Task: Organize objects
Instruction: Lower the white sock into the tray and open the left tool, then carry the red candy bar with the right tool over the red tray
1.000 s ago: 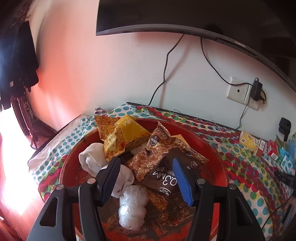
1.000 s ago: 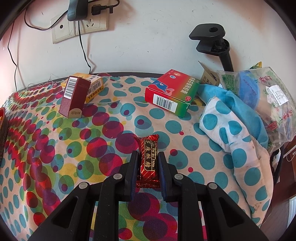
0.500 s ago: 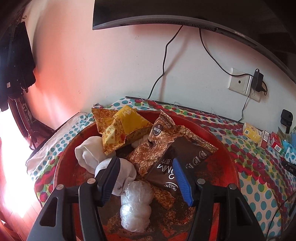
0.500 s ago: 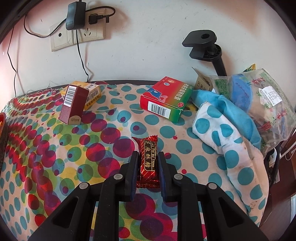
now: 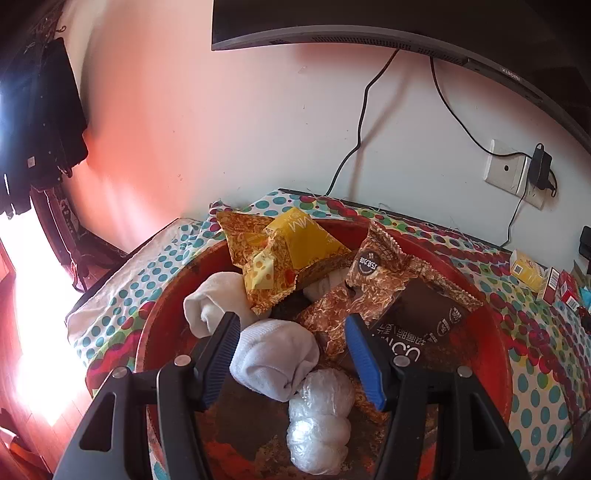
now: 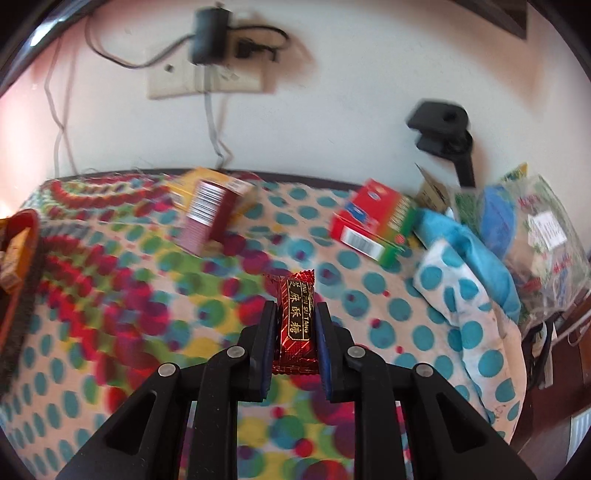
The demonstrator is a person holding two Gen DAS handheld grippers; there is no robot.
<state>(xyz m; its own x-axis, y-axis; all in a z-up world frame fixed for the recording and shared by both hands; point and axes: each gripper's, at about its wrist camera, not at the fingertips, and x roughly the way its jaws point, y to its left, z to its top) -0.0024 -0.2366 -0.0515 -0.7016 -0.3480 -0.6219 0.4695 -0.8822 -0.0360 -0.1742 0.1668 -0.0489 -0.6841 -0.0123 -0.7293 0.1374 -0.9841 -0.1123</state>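
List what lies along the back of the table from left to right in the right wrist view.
Dark red box → red and green box → blue cloth → clear plastic bag.

White plastered wall (image 5: 258,122) behind a table under a polka-dot cloth (image 5: 535,387); a dark monitor (image 5: 369,22) hangs above. A wall socket (image 5: 506,171) carries a plugged charger (image 5: 540,171). Strong daylight enters at left, over reddish wooden floor (image 5: 33,424)
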